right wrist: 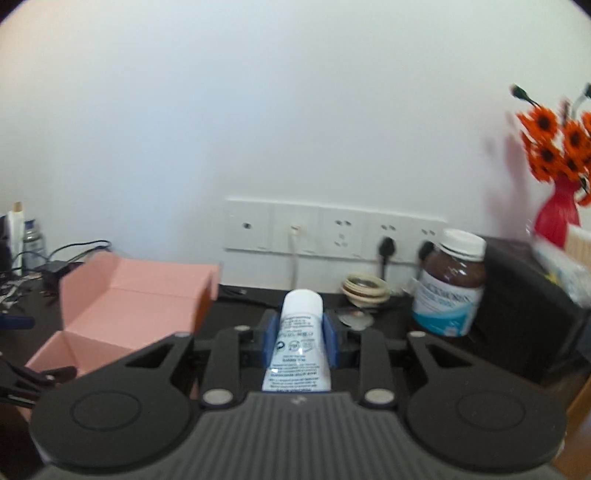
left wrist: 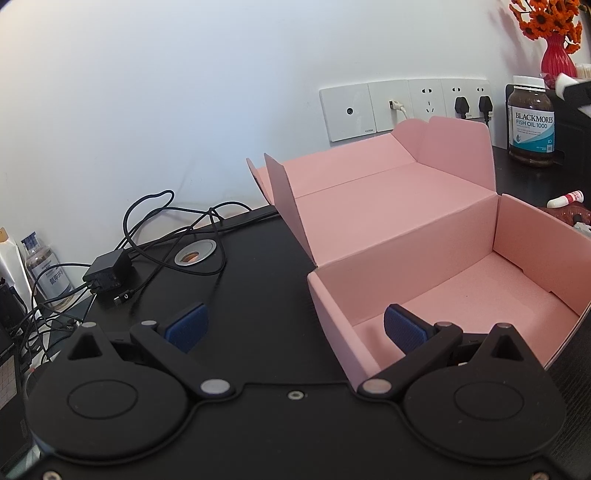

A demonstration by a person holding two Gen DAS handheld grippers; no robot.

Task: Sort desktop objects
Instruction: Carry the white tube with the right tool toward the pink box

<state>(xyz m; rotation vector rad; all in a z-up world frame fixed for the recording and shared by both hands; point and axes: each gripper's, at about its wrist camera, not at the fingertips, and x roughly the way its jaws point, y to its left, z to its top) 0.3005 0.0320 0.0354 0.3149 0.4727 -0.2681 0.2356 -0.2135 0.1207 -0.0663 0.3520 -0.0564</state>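
1. A home desk or small home-office corner is showing here: a black desktop (left wrist: pixel 258 266) is sitting against a plain white wall (left wrist: pixel 184 92).
2. A row of wall sockets (left wrist: pixel 406 107) is running just above the desktop's back edge, with plugs sitting in it.
3. A charger brick (left wrist: pixel 105 271) and tangled black cables (left wrist: pixel 166 221) are lying on the desktop, left of the sockets.
4. Right of the sockets, a fish oil bottle (left wrist: pixel 531 120) and a red vase (left wrist: pixel 558 61) of orange flowers (left wrist: pixel 550 16) are standing, giving it a domestic look.
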